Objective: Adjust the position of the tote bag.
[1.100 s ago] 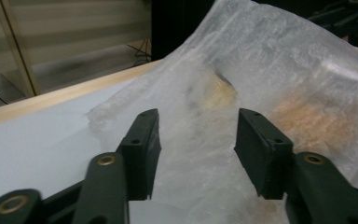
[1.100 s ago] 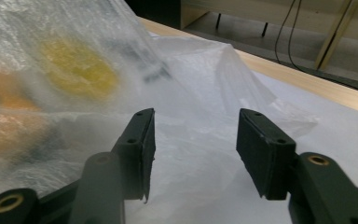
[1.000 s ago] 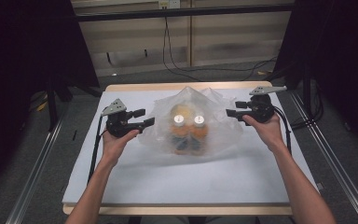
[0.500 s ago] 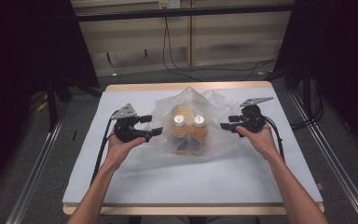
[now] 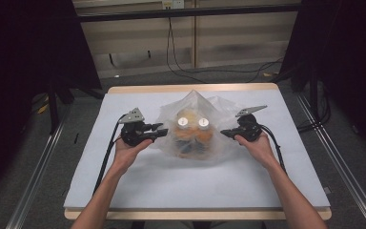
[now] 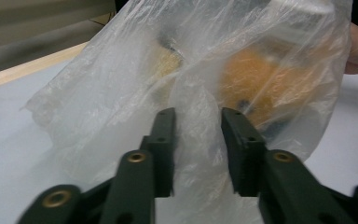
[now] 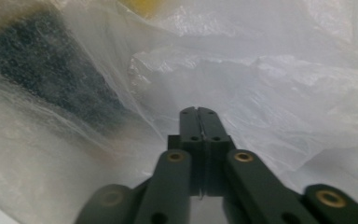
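Note:
A clear plastic bag (image 5: pixel 218 110) stands in the middle of the white-covered table (image 5: pixel 171 186). Inside are orange items (image 5: pixel 193 138) with two white caps (image 5: pixel 183 122). My left gripper (image 5: pixel 161 131) is at the bag's left side. In the left gripper view it (image 6: pixel 197 121) is open, and a fold of the bag (image 6: pixel 121 70) lies between the jaws, with an orange item (image 6: pixel 256 84) behind it. My right gripper (image 5: pixel 223 132) is at the bag's right edge. In the right gripper view it (image 7: pixel 198 113) is shut, its tips against the bag film (image 7: pixel 284 84), with nothing seen between the jaws.
The table's wooden edge (image 5: pixel 190 88) runs along the far side, and cables (image 5: pixel 181 62) lie on the floor beyond. Metal rails (image 5: pixel 33 176) flank the table. A dark item (image 7: pixel 51 70) shows through the film in the right gripper view.
Both grippers have come nearer to the person and inward to the sides of the bag. The left jaws now straddle a fold of film.

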Available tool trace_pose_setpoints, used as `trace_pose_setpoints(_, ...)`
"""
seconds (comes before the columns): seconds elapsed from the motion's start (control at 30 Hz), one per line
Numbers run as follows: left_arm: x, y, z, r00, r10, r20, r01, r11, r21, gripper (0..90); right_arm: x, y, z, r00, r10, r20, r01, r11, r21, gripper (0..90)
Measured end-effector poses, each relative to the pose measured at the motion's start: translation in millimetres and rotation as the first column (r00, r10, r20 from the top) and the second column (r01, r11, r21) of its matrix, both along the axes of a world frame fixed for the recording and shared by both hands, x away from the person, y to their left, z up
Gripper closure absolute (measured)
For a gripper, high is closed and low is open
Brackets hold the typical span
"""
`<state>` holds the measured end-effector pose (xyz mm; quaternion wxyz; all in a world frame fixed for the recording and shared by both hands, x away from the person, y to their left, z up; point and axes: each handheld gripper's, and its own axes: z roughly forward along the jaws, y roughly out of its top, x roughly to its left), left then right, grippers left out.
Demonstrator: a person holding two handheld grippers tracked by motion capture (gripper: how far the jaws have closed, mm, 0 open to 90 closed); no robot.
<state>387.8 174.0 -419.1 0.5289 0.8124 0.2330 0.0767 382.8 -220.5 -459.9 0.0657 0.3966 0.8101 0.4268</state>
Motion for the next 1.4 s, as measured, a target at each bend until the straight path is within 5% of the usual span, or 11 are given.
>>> trace_pose_setpoints(0.17,-3.2,2.3,3.3,0.9999,-0.006,0.008,0.006,0.9999,-0.010,82.3,-3.5,-2.0,6.7,0.9994,-0.014,0.030,0.013,1.000,0.009,90.0)
trace_pose_setpoints(0.27,-7.2,4.7,9.3,0.9994,-0.015,0.030,0.016,0.9994,-0.031,86.6,-6.3,-11.4,22.5,0.9943,-0.059,0.089,0.050,0.993,0.105,90.0)
trace_pose_setpoints(0.7,-23.2,8.5,28.5,0.9962,-0.044,0.076,0.050,0.9956,-0.079,89.8,-12.5,-27.7,32.8,0.9857,-0.098,0.138,0.082,0.990,0.118,89.3)
trace_pose_setpoints(0.77,-30.7,8.4,32.3,0.9946,-0.063,0.082,0.070,0.9936,-0.088,89.9,-12.8,-26.6,29.9,0.9869,-0.096,0.130,0.083,0.991,0.104,74.3)
trace_pose_setpoints(0.8,-36.8,8.9,34.7,0.9910,-0.084,0.104,0.089,0.9949,-0.047,89.9,-13.2,-25.4,28.9,0.9874,-0.091,0.130,0.079,0.993,0.092,71.3)
trace_pose_setpoints(1.0,-56.4,11.3,32.1,0.9843,-0.140,0.107,0.142,0.9898,-0.010,90.0,-15.7,-19.6,30.1,0.9868,-0.099,0.128,0.089,0.993,0.077,49.6)
trace_pose_setpoints(1.1,-61.2,13.7,22.9,0.9821,-0.161,0.097,0.159,0.9869,0.026,90.0,-17.0,-15.6,26.7,0.9852,-0.112,0.130,0.111,0.994,0.011,37.4)
trace_pose_setpoints(1.4,-56.4,20.7,16.6,0.9875,-0.136,0.079,0.133,0.9902,0.043,90.0,-3.2,-8.1,4.6,0.9899,-0.120,0.075,0.120,0.993,-0.001,23.2)
